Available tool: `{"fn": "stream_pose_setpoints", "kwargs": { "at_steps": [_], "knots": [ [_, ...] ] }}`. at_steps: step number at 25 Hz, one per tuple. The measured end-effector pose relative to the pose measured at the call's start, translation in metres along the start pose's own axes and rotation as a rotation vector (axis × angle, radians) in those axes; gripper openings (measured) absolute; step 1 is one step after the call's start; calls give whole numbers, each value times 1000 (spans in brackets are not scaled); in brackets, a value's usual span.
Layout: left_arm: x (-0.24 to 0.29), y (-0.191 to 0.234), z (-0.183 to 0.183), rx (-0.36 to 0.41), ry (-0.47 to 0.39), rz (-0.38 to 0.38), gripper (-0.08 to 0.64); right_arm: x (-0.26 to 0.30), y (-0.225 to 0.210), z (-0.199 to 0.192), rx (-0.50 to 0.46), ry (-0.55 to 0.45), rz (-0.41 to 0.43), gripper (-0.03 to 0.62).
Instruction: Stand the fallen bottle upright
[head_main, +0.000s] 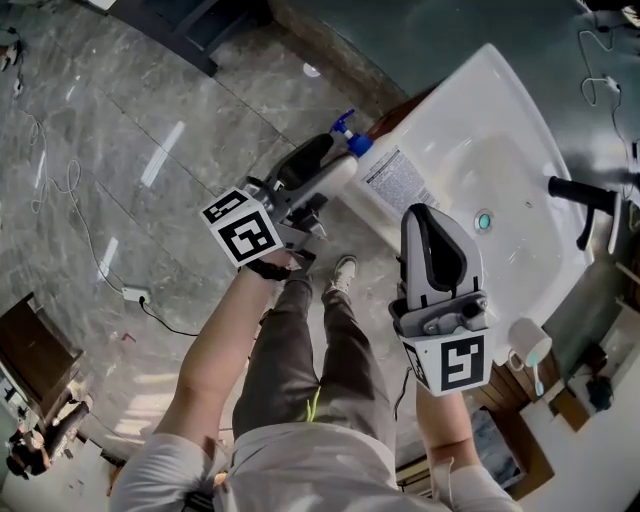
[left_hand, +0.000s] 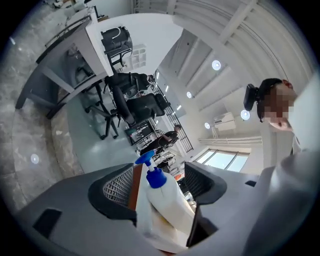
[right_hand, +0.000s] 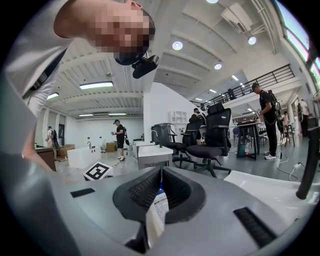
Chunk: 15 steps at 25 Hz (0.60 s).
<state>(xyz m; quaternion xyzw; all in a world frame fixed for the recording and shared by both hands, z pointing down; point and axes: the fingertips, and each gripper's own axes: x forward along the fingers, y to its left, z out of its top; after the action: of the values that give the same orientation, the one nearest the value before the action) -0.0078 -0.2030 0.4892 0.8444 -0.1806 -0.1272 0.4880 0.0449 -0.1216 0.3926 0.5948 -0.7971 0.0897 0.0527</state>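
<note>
A white bottle with a blue pump top lies slanted along the near rim of a white sink basin, pump toward the upper left. My left gripper is at its neck end, open, one jaw on each side. In the left gripper view the bottle shows between the wide-apart pads, with a gap on its left side. My right gripper hovers just in front of the bottle's labelled body, its jaws together. In the right gripper view only a sliver of the bottle shows beyond the jaws.
A black faucet stands at the basin's far right, with a drain in the bowl. A white cup sits on the counter at the lower right. A cable and power strip lie on the marble floor below, beside the person's legs.
</note>
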Motion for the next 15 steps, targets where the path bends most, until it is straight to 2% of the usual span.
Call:
{"fn": "stream_pose_setpoints", "kwargs": {
  "at_steps": [8, 15],
  "knots": [
    [14, 16, -1, -167, 25, -73, 319, 2, -3, -7, 32, 2, -14, 37],
    [30, 15, -8, -205, 84, -120, 313, 3, -6, -8, 56, -8, -37, 37]
  ]
}}
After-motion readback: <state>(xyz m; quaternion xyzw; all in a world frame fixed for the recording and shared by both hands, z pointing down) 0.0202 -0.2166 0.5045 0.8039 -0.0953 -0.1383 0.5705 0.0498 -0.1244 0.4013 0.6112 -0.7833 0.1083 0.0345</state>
